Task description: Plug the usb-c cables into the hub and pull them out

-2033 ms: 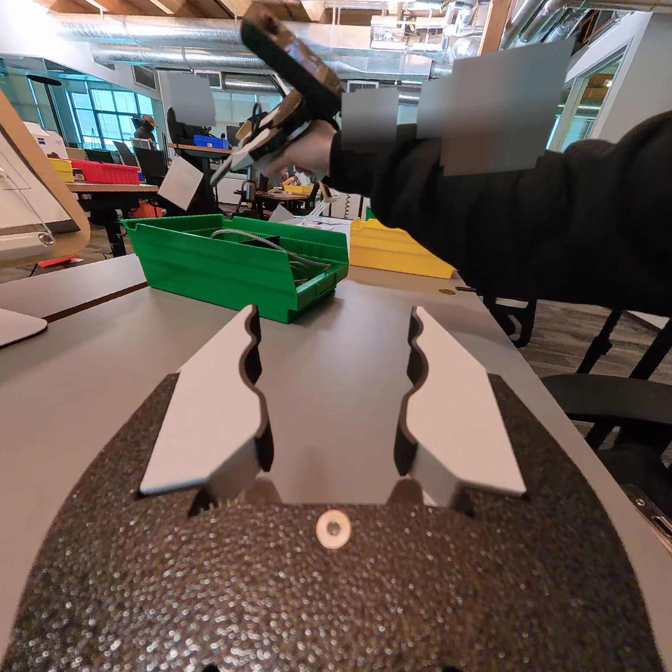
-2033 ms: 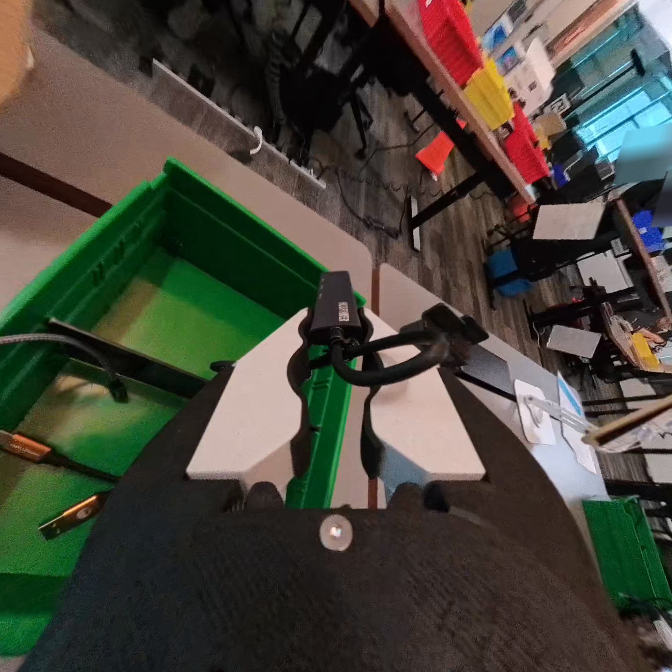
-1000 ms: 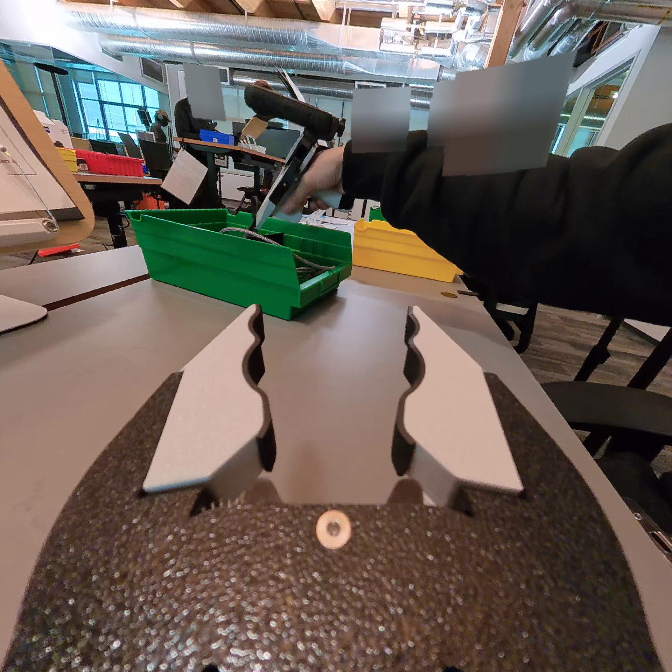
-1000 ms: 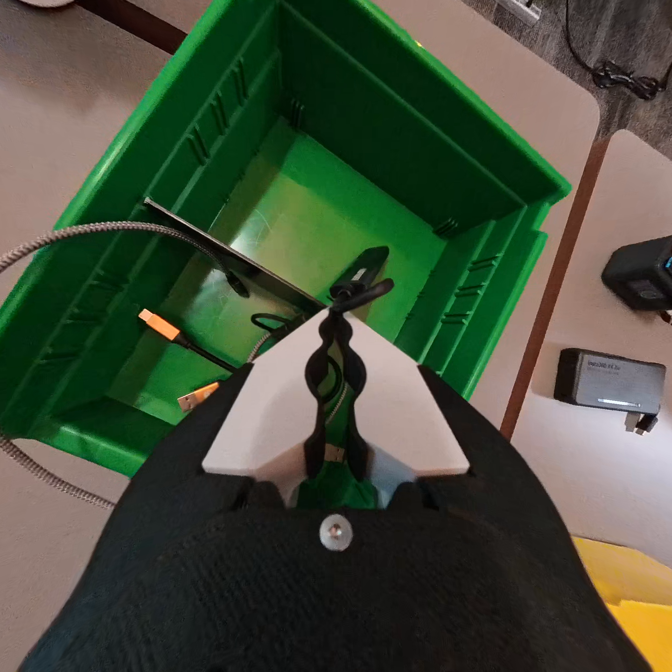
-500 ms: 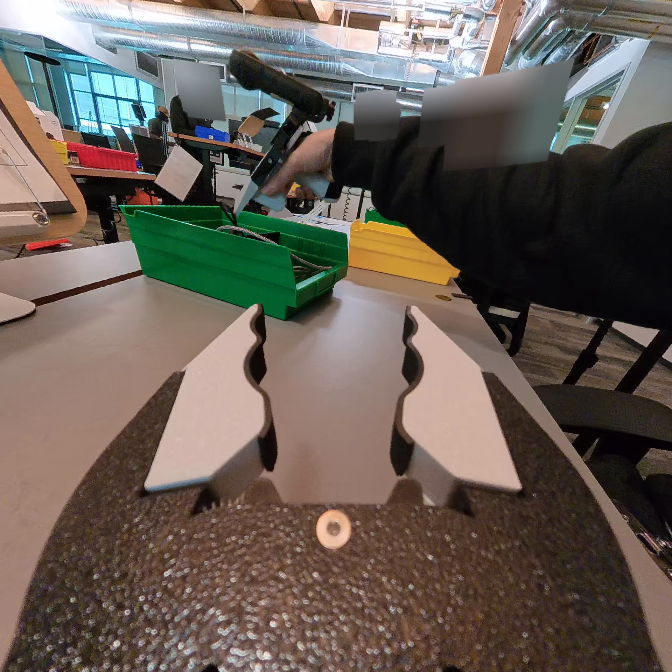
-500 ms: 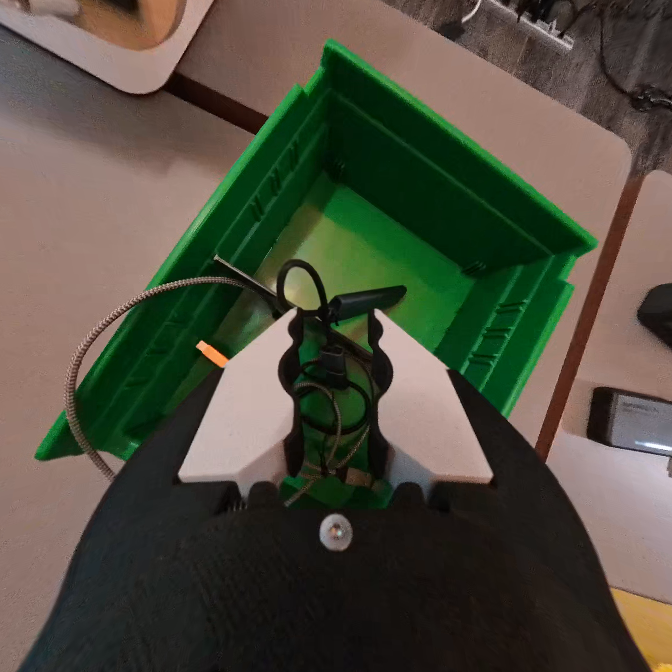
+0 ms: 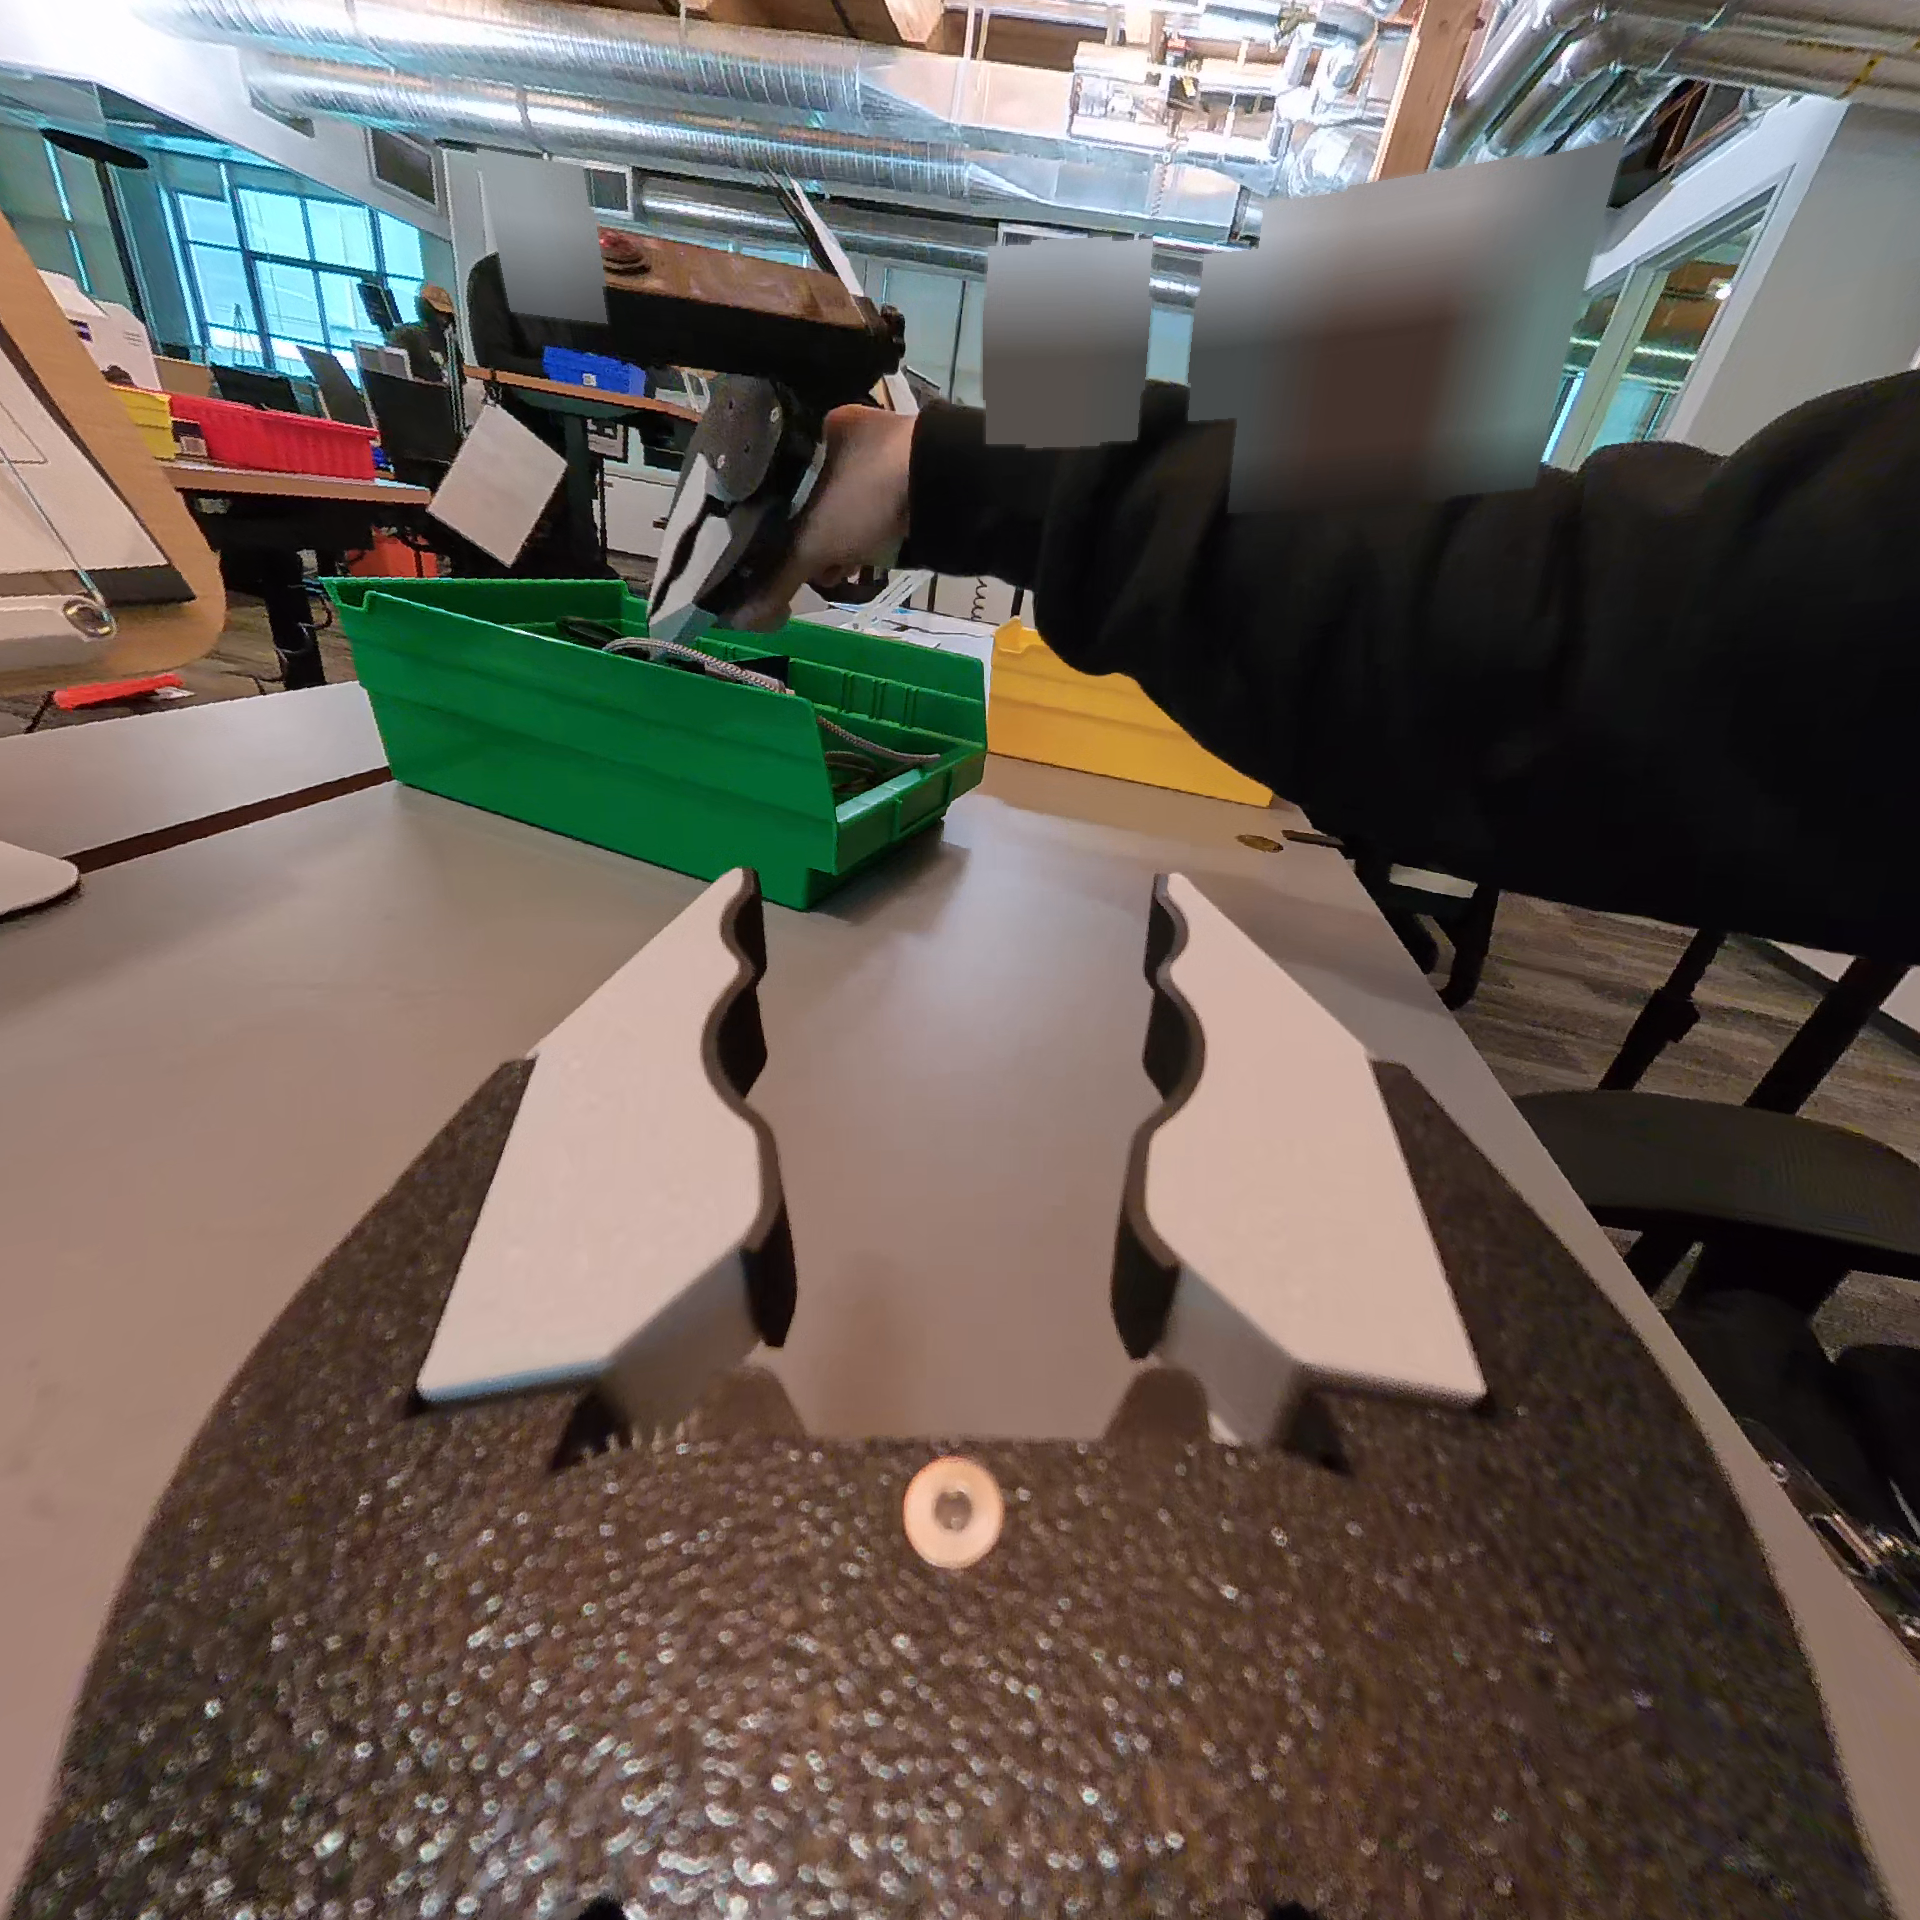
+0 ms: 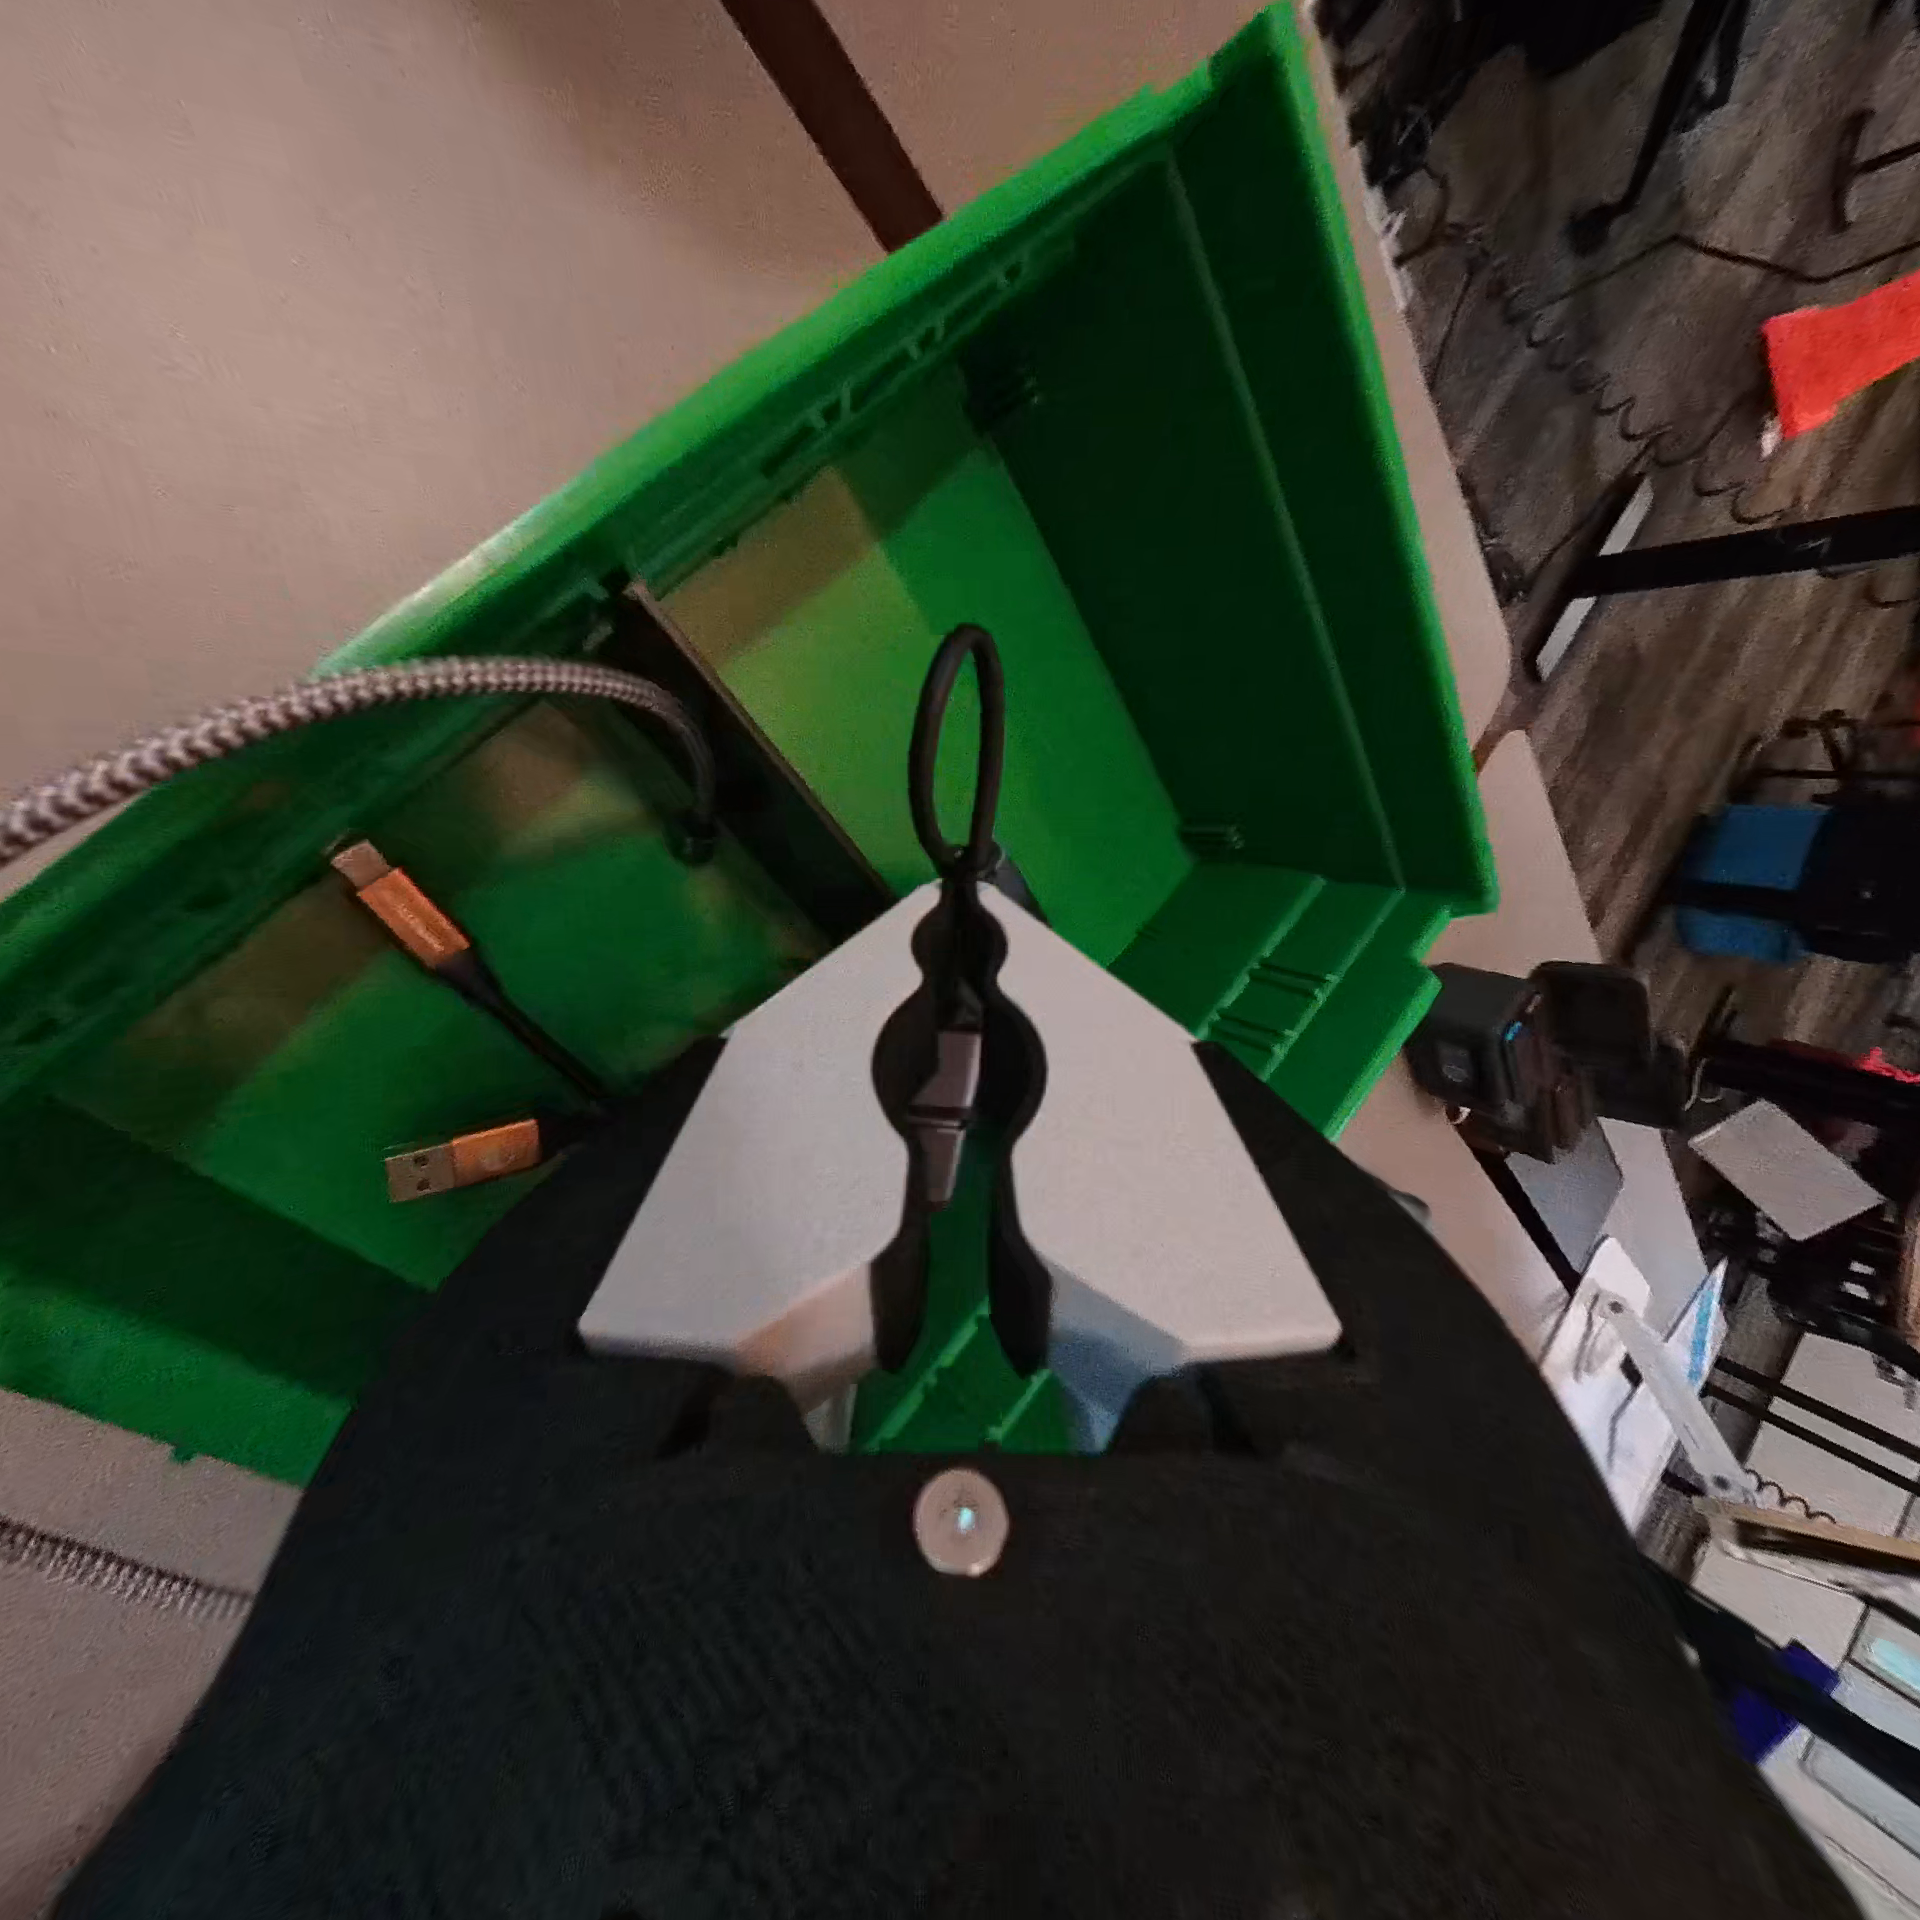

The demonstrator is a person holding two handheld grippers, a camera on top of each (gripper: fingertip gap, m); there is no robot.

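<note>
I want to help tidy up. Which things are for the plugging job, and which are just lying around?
For the job: right gripper, shut on the black cable; braided cable; orange-plug cable; green bin; open left gripper.

Lying about: yellow bin, small camera.

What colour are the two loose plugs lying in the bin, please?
Orange plugs with black cords, clearest in the right wrist view.

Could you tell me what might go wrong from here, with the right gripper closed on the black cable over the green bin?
The right gripper pinches only the thin black cable, which might slip. The braided cable draped over the green bin wall could snag. The left gripper is open and far off, unable to steady anything.
</note>
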